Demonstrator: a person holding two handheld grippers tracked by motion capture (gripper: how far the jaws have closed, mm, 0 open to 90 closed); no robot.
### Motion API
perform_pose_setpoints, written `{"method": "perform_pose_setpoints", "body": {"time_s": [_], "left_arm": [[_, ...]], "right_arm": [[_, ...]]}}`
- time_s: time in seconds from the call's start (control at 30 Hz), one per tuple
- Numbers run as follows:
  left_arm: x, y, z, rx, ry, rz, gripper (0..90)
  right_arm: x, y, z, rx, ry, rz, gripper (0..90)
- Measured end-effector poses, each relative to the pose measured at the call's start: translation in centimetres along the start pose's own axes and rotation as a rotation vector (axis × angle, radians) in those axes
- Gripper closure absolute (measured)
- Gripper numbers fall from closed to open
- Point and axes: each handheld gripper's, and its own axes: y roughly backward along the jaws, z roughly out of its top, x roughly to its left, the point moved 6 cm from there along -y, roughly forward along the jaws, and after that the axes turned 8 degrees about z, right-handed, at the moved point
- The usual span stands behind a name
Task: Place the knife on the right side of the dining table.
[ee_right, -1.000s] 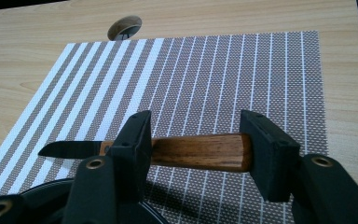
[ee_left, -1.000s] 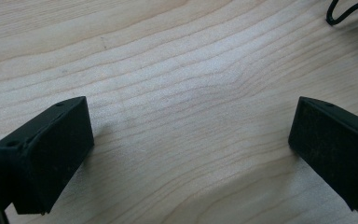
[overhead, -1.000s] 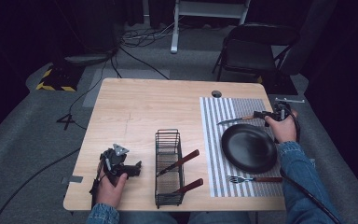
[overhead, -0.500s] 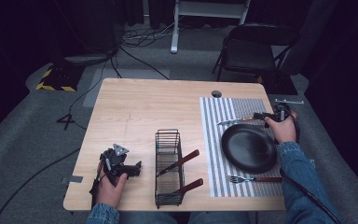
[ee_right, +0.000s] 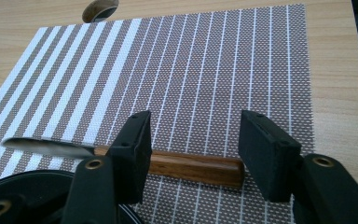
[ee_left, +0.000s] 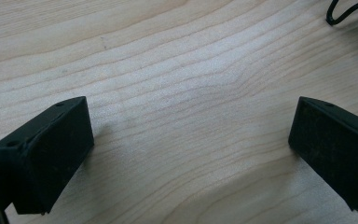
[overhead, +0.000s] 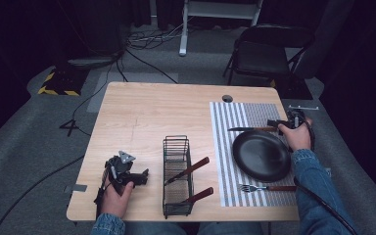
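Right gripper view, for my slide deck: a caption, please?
Open right gripper straddling a wooden-handled knife on the striped placemat.

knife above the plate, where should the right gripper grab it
Grip the knife by its round wooden handle, from above with jaws across it. It lies flat on the striped placemat, and the right gripper already stands open astride it.

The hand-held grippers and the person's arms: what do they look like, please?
Both are black. The left hand-held gripper carries a grey three-cornered plate on top, and a black cable trails from it. The right hand-held gripper has thick, blocky black pads and brass-coloured screws. Both sleeves are blue denim.
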Motion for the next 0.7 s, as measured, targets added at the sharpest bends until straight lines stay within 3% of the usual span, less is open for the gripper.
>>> {"method": "perform_pose_setpoints", "body": {"time_s": [0.27, 0.57, 0.7], "left_arm": [[0.0, 0.0, 0.0, -0.001, 0.0, 0.0, 0.1], [0.0, 0.0, 0.0, 0.0, 0.0, 0.0, 0.1], [0.0, 0.0, 0.0, -0.001, 0.0, 0.0, 0.1]], "right_arm": [[0.3, 0.3, 0.2, -0.002, 0.009, -0.001, 44.9], [1.7, 1.2, 1.3, -0.012, 0.065, -0.001, 44.4], [1.7, 1.1, 1.6, -0.005, 0.069, -0.006, 43.6]]}}
